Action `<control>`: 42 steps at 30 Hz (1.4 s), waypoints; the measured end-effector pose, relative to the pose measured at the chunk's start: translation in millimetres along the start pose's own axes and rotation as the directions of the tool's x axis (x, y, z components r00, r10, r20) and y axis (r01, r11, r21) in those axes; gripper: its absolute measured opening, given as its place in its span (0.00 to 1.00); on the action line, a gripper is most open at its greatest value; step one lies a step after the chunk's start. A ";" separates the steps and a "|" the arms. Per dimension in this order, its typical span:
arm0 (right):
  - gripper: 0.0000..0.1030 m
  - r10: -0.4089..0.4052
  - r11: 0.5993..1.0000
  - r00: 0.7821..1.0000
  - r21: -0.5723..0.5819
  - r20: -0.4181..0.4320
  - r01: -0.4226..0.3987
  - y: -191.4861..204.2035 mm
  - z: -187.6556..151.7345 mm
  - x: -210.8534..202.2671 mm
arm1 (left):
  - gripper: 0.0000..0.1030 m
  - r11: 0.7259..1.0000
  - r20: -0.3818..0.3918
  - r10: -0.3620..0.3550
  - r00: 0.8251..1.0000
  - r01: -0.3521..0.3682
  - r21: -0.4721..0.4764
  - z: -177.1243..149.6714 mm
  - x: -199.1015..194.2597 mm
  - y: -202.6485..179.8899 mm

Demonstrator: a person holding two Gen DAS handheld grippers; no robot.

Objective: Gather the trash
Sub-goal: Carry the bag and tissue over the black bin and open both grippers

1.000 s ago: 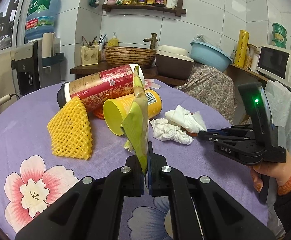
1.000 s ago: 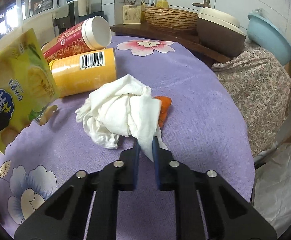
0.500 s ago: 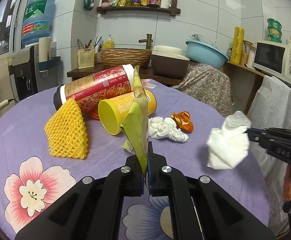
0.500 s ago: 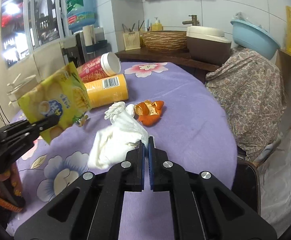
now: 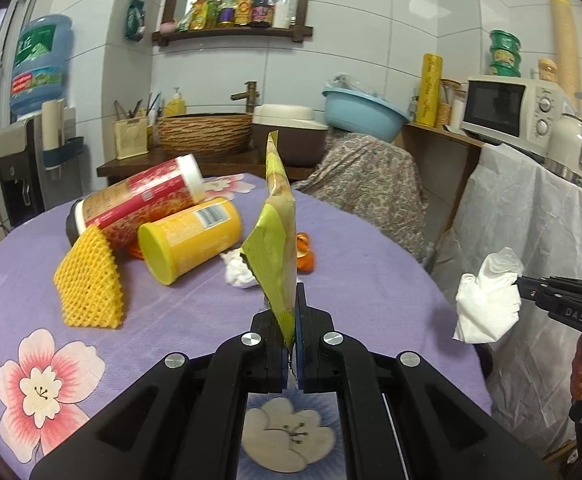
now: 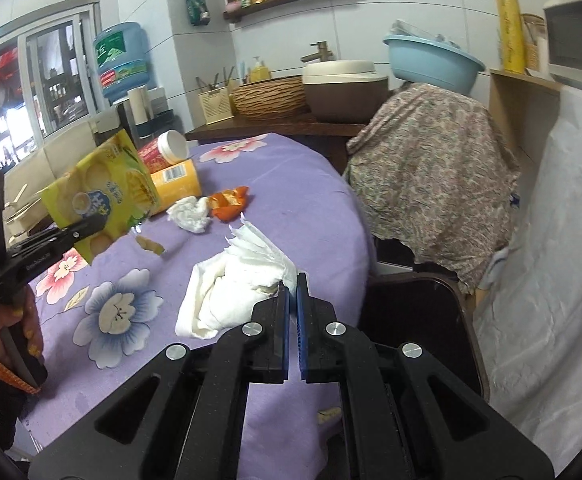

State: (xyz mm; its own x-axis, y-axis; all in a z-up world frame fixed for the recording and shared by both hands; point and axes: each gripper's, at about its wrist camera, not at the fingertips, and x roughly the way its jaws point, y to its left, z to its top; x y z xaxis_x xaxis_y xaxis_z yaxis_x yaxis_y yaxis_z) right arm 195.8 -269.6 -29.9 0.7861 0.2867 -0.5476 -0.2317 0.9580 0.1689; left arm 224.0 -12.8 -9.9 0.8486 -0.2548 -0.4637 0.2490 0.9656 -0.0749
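Note:
My left gripper [image 5: 290,312] is shut on a yellow-green snack bag [image 5: 277,240] and holds it upright above the purple flowered table [image 5: 179,316]; the bag also shows in the right wrist view [image 6: 103,196]. My right gripper [image 6: 292,292] is shut on a crumpled white tissue [image 6: 239,288], held in the air past the table's right edge; it also shows in the left wrist view [image 5: 487,300]. On the table lie a second tissue [image 5: 237,270], orange peel [image 5: 305,252], a yellow can [image 5: 189,240], a red canister [image 5: 139,204] and a yellow foam net [image 5: 89,280].
A dark bin [image 6: 415,312] stands on the floor just right of the table, below my right gripper. A cloth-covered piece of furniture [image 6: 431,168] and a white-draped one [image 6: 551,240] stand beyond. A small scrap [image 6: 151,245] lies on the table.
My right gripper has lifted the white tissue off the table and carried it right, past the table edge. The left gripper has risen a little with the snack bag.

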 end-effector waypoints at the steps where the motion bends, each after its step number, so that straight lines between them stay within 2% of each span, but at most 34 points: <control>1: 0.04 -0.010 1.000 1.000 0.006 0.003 0.010 -4.3 -1.7 -1.7 | 0.03 1.000 0.000 -0.011 1.000 0.011 0.005 1.6 0.2 -6.2; 10: 0.04 -0.075 0.995 0.997 0.065 0.027 0.073 -44.7 -8.8 -15.4 | 0.03 0.992 -0.020 -0.119 0.993 0.119 0.040 11.5 11.5 -56.2; 19: 0.04 -0.178 0.976 0.984 0.127 -0.007 0.178 -93.5 -26.2 -13.8 | 0.03 0.976 -0.058 -0.207 0.977 0.210 0.055 16.7 30.4 -97.2; 23: 0.04 -0.219 0.962 0.974 0.153 -0.057 0.225 -117.3 -39.0 -0.4 | 0.03 0.966 -0.094 -0.247 0.964 0.253 0.048 12.2 41.1 -110.9; 29: 0.04 -0.226 0.951 0.960 0.178 -0.166 0.254 -141.2 -64.5 34.0 | 0.03 0.953 -0.140 -0.292 0.946 0.300 0.036 4.9 52.6 -128.0; 36: 0.05 -0.220 0.938 0.927 0.194 -0.303 0.286 -159.8 -96.4 86.3 | 0.03 0.935 -0.188 -0.333 0.924 0.349 0.060 -1.3 63.3 -154.1; 37: 0.07 -0.226 0.937 0.918 0.185 -0.327 0.297 -159.4 -100.5 93.3 | 0.03 0.933 -0.196 -0.336 0.921 0.354 0.064 -2.7 65.0 -158.0; 39: 0.18 -0.243 0.936 0.904 0.160 -0.352 0.314 -156.5 -108.4 104.7 | 0.03 0.927 -0.214 -0.345 0.914 0.368 0.076 -6.1 69.2 -167.2; 41: 0.54 -0.255 0.932 0.898 0.155 -0.359 0.326 -153.2 -115.9 108.8 | 0.03 0.921 -0.233 -0.350 0.907 0.378 0.089 -9.4 73.5 -176.8; 42: 0.60 -0.268 0.928 0.898 0.158 -0.348 0.338 -151.6 -119.0 107.2 | 0.03 0.919 -0.243 -0.351 0.904 0.383 0.097 -11.4 76.1 -182.0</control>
State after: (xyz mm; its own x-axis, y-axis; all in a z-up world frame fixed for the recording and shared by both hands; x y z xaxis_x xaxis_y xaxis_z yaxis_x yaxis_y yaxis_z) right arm 247.0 -383.5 -211.8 0.5693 0.0026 -0.8221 0.1413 0.9848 0.1010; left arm 238.0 -207.3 -41.6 0.5663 -0.5569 -0.6076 0.5989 0.7845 -0.1609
